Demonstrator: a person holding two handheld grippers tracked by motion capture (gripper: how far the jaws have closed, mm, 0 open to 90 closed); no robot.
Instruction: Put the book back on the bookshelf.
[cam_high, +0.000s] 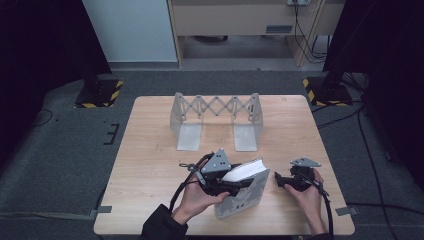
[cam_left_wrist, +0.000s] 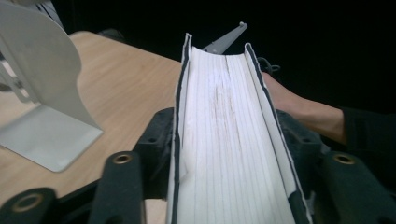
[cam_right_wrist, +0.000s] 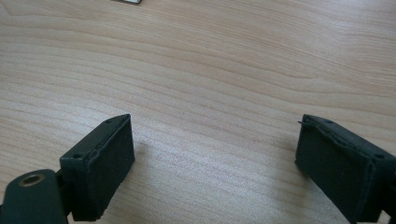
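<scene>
Left gripper (cam_high: 231, 186) clamps a thick book (cam_high: 248, 172) by its covers, page edges up, at the near middle of the table (cam_high: 150, 165). Right gripper (cam_high: 280, 181) rests just beside it, jaws wide, nothing between. Extendable bookend rack (cam_high: 216, 120) stands farther back.

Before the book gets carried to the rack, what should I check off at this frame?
1. Left claw clamped on the book, pads on both covers: ok.
2. Book held shut, page edges facing the left gripper view's camera: ok.
3. Right claw open with nothing in it, over bare table: ok.
4. Expanding rack upright at the table's far side: ok.
5. Table between book and rack free of obstacles: ok.
6. Grip firm enough to lift: cannot tell.
</scene>
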